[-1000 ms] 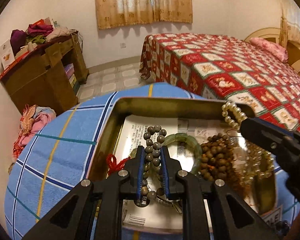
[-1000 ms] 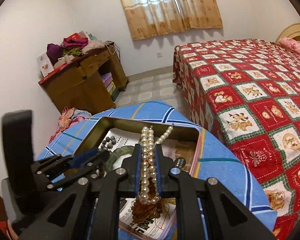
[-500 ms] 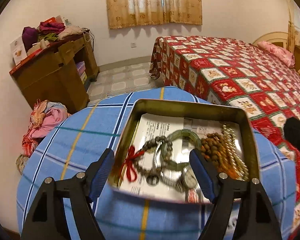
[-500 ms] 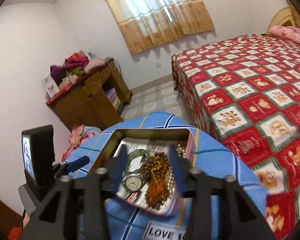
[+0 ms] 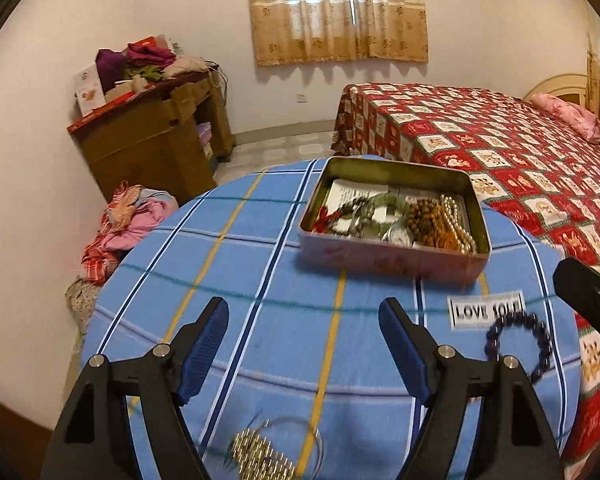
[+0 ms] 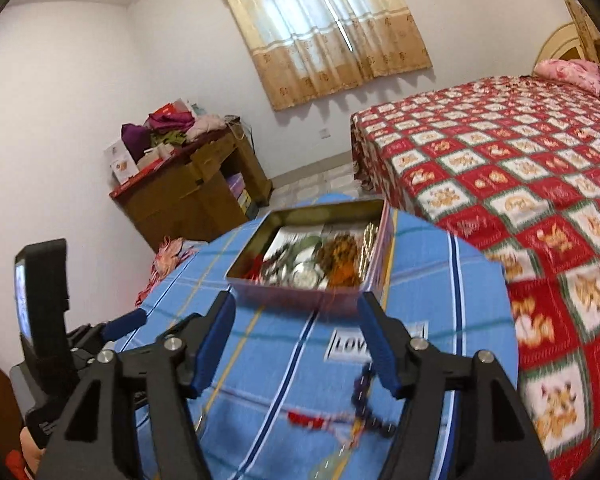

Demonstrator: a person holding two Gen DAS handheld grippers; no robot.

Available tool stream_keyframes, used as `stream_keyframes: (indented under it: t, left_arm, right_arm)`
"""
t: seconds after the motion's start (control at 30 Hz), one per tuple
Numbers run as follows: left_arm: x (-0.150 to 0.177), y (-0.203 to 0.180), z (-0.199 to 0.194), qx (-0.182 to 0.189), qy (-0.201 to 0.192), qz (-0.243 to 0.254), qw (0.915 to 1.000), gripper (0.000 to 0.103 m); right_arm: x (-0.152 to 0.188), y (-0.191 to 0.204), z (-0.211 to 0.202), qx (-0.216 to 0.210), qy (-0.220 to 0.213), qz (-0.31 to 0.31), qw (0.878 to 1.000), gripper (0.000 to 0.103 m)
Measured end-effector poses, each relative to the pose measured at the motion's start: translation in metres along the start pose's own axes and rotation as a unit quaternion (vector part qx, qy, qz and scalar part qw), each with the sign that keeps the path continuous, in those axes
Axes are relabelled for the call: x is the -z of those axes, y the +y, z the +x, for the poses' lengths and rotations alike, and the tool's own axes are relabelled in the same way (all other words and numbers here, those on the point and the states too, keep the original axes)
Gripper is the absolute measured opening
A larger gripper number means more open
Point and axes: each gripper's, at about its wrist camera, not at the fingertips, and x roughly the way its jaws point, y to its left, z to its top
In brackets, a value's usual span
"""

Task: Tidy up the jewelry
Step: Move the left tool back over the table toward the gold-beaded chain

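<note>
Both grippers hang over the near half of a round table with a blue striped tablecloth, and neither one has anything in it. The left gripper has its jaws spread wide with only cloth between the blue pads. The right gripper has just been opening its jaws too, and nothing sits between them, just the cloth and the near wall of the tin further back.

The jewelry is mostly in the open metal tin at the far side of the table. Inside it, left to right: something red, dark beads, a green bangle, a watch face, a heap of brown wooden beads and a pearl strand along the right wall, all on a sheet of printed paper.

Loose on the cloth near the grippers: a dark purple bead bracelet to the right by a "LOVE" label, and a gold beaded piece at the near edge. The right wrist view is blurry, with a red-and-purple tangle near the right gripper.
</note>
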Motion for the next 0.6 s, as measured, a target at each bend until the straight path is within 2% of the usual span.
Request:
stream_keyframes:
  t: [0.4, 0.6]
  left_arm:
    - [0.037, 0.004, -0.031, -0.001, -0.001, -0.016, 0.9999, 0.078]
    - [0.065, 0.034, -0.046, -0.005, -0.013, -0.038, 0.9992, 0.078]
  right_arm:
    - [0.034, 0.008, -0.029, -0.001, 0.014, -0.014, 1.0, 0.067]
    - [0.054, 0.002, -0.044, 0.023, 0.016, -0.04, 0.999, 0.067]
